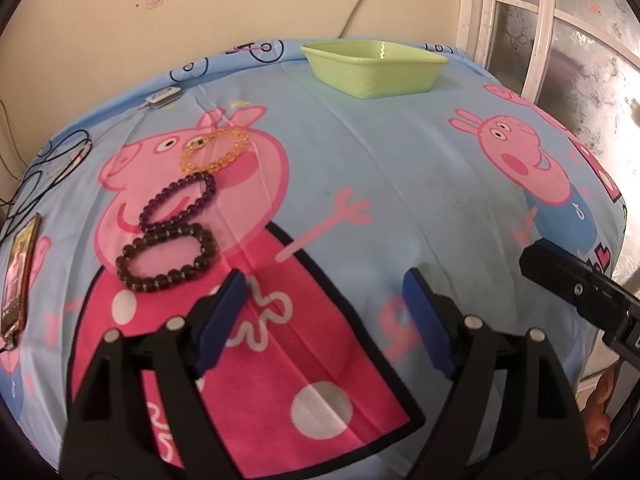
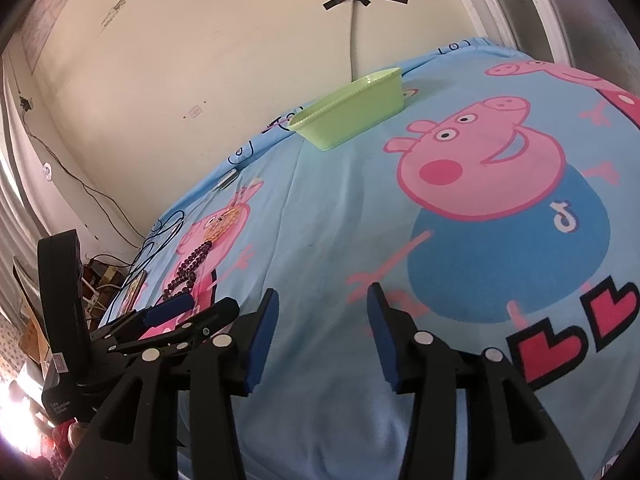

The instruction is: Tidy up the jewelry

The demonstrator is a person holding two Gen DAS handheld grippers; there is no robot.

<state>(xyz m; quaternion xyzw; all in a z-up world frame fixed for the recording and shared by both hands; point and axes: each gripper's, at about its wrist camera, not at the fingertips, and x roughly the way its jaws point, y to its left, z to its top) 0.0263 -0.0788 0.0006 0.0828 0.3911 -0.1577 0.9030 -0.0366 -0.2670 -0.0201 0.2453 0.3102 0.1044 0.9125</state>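
Both my left tongs [image 1: 324,284] and right tongs [image 2: 322,304] hover apart and empty; grabbing the dark round-bead bracelet [image 1: 166,258] risks dragging the touching purple bead bracelet [image 1: 180,202] along.

Three bead bracelets [image 1: 180,208], green tray [image 1: 374,68], gaping left hand-held gripper [image 1: 324,300]

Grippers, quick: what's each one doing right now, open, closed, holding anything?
Left gripper: open, holding nothing, fingers above the cloth just right of the dark bead bracelet.
Right gripper: open, holding nothing.
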